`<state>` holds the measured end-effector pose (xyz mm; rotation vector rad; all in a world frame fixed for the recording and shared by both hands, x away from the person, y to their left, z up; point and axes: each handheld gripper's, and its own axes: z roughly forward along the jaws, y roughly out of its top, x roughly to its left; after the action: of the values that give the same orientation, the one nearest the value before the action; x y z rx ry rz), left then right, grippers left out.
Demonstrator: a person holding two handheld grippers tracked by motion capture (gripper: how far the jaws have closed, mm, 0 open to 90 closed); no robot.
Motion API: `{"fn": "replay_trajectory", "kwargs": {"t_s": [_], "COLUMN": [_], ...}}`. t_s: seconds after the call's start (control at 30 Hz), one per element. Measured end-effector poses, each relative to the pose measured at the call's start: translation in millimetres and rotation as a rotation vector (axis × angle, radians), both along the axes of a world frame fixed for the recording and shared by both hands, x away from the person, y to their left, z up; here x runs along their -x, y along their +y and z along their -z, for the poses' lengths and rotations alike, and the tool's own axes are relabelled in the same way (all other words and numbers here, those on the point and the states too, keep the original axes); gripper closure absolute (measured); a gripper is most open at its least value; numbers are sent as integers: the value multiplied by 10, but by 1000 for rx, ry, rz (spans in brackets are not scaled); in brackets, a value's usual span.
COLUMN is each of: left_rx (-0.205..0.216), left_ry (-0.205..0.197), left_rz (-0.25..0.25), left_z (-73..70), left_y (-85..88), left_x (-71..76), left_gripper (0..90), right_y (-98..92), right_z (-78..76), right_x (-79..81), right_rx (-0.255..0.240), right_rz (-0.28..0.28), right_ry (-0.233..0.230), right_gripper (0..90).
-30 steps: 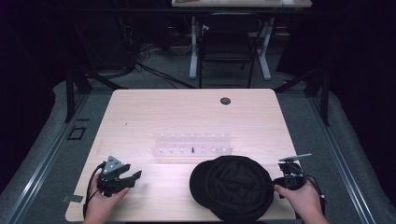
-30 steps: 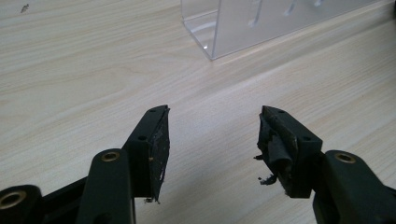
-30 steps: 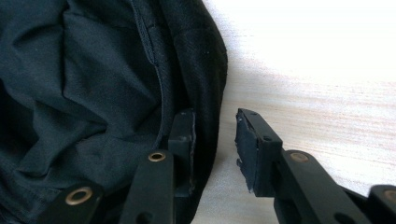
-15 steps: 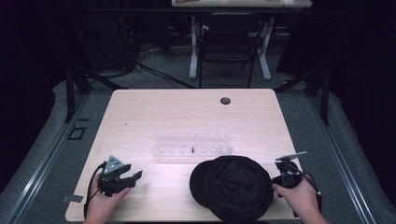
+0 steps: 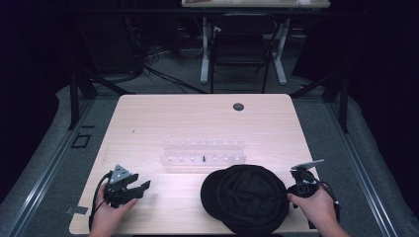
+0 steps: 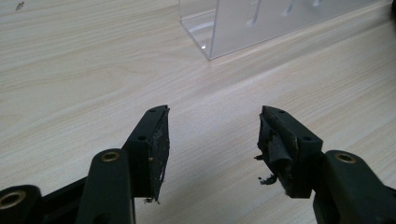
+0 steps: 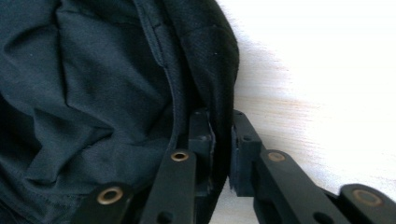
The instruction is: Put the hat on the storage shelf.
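Note:
A black cap [image 5: 244, 197] lies crown-up near the front edge of the wooden table [image 5: 197, 123], right of centre. My right gripper [image 5: 292, 191] is at the cap's right side, and the right gripper view has its jaws pinched together on the cap's rim [image 7: 219, 84], with the dark fabric [image 7: 93, 93] spreading to the left. My left gripper [image 5: 142, 188] rests low over the table at the front left. Its jaws stand wide apart [image 6: 212, 135] over bare wood, holding nothing.
A clear acrylic rack [image 5: 203, 153] with small pegs stands mid-table just behind the cap, and its corner [image 6: 219, 28] lies ahead of my left gripper. A dark round grommet [image 5: 238, 106] sits near the far edge. A chair [image 5: 242, 44] and table legs stand beyond.
My right gripper has edged slightly toward the front of the table at the cap's rim. The left gripper and the rack have not moved.

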<state>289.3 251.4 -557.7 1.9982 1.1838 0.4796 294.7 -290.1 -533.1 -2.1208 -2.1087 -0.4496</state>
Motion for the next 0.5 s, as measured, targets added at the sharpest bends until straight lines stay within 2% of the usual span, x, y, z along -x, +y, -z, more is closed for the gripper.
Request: {"fn": "replay_trajectory", "kwargs": {"t_s": [0.03, 0.07, 0.13, 0.2, 0.3, 0.33, 0.5], "left_rx": [0, 5, 7, 12, 12, 10, 9], "left_ry": [1, 1, -3, -1, -1, 0, 0], "left_rz": [0, -4, -8, -10, -10, -8, -8], "left_z": [0, 1, 4, 8, 10, 10, 17], "left_y": [1, 1, 0, 0, -1, 0, -2], "left_x": [-1, 1, 1, 1, 1, 1, -1], "left_gripper": [435, 435, 435, 435, 435, 435, 434], "right_y": [13, 8, 20, 30, 26, 5, 9], "right_z": [-1, -14, -2, -14, -11, -18, -14], "right_x": [-6, -22, -22, -38, -51, -64, -78], "right_rx": [-3, 9, 5, 17, 24, 18, -16], "right_rz": [2, -25, -6, -13, -10, -10, 0], "right_ry": [-1, 17, 7, 27, 31, 54, 74], "right_gripper": [814, 807, 806, 788, 760, 751, 849]}}
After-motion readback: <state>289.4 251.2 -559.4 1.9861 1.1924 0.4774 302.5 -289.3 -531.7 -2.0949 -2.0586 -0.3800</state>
